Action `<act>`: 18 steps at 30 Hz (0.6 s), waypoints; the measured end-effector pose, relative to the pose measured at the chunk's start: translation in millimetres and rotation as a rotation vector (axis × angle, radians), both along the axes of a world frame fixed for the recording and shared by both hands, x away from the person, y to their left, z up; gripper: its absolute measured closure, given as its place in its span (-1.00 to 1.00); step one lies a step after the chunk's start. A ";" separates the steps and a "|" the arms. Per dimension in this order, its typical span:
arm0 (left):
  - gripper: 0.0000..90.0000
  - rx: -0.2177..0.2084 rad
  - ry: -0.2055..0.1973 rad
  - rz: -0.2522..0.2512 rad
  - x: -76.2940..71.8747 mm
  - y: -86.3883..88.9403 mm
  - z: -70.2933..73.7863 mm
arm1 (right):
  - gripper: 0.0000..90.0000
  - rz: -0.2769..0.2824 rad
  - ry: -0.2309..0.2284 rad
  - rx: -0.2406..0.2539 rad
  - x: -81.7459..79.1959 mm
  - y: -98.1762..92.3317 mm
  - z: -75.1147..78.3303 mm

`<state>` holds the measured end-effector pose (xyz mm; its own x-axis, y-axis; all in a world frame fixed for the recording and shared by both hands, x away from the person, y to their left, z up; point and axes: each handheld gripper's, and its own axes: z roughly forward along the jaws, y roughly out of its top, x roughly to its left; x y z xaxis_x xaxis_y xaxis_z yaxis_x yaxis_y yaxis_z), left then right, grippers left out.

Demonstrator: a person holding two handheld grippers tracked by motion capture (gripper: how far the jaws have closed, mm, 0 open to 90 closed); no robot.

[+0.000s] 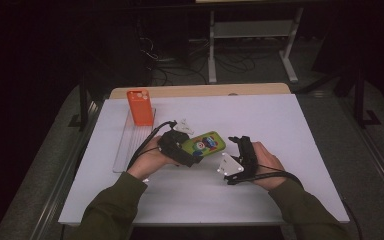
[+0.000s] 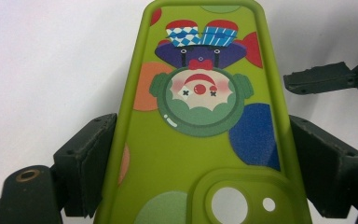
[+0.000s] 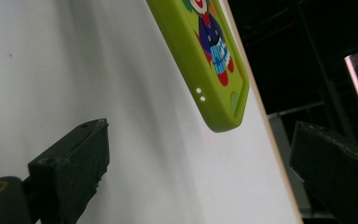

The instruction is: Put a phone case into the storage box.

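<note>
A lime green phone case [image 1: 207,143] printed with a clown lies near the middle of the white board [image 1: 260,120]. My left gripper [image 1: 192,154] is shut on its camera end. In the left gripper view both pads [image 2: 93,158] press the long sides of the green case [image 2: 200,140]. My right gripper [image 1: 241,140] stands open just right of the case, also seen as a black jaw [image 2: 326,79] in the left gripper view. In the right gripper view the jaws of this gripper [image 3: 205,158] stand wide apart with nothing between them, and the case's far end [image 3: 214,70] hangs ahead.
An orange phone case [image 1: 140,106] stands upright at the back left, at the head of a long pale ribbed tray [image 1: 130,145]. A wooden table edge [image 1: 200,90] runs behind the board. Beyond it the floor is dark, with table legs and cables.
</note>
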<state>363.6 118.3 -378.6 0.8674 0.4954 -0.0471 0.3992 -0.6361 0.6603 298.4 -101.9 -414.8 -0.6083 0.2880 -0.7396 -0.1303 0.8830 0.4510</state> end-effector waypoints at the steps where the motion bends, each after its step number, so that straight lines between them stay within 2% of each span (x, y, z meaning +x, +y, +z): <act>1: -0.66 0.001 0.001 0.000 0.1 0.0 0.1 | -0.90 0.000 -0.010 -0.008 -0.8 0.7 -0.1; 5: -0.66 -0.002 0.002 -0.001 0.0 -0.5 0.6 | -0.90 0.006 -0.057 -0.014 -3.7 4.3 -2.8; 6: -0.66 -0.006 0.005 0.003 -0.1 -0.9 0.6 | -0.90 0.016 -0.075 -0.045 -3.7 4.3 -2.7; 7: -0.66 0.014 0.003 -0.013 0.9 0.2 1.6 | -0.90 0.011 -0.079 -0.034 -5.0 5.8 -4.2; 8: -0.66 0.009 0.003 -0.009 0.7 -0.3 1.3 | -0.90 0.020 -0.097 -0.060 -5.5 6.1 -4.2; 9: -0.66 0.011 0.004 -0.010 0.8 -0.3 1.4 | -0.90 0.016 -0.103 -0.053 -6.6 7.5 -5.4; 10: -0.66 0.014 0.005 -0.012 1.1 -0.4 1.5 | -0.90 0.022 -0.114 -0.068 -6.9 8.0 -5.6; 11: -0.66 0.015 0.004 -0.017 1.4 -0.5 1.4 | -0.90 0.021 -0.122 -0.063 -7.8 8.9 -6.4; 12: -0.66 -0.006 0.007 -0.002 0.5 -2.0 0.6 | -0.90 0.028 -0.136 -0.072 -7.9 9.7 -6.7; 14: -0.66 -0.002 0.010 -0.007 0.2 -2.7 1.1 | -0.91 0.027 -0.148 -0.067 -9.1 10.9 -7.2; 15: -0.66 0.015 0.008 -0.022 0.8 -2.0 2.1 | -0.91 0.026 -0.161 -0.070 -9.9 11.8 -7.2; 18: -0.66 0.003 0.013 -0.025 0.1 -3.9 2.3 | -0.91 0.027 -0.185 -0.075 -11.3 13.9 -6.8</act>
<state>363.8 114.4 -376.3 0.8790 0.4734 -0.0571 0.3915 -0.6482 0.6532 287.1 -88.0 -421.6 -0.4664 0.2132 -0.8585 -0.2289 0.9084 0.3499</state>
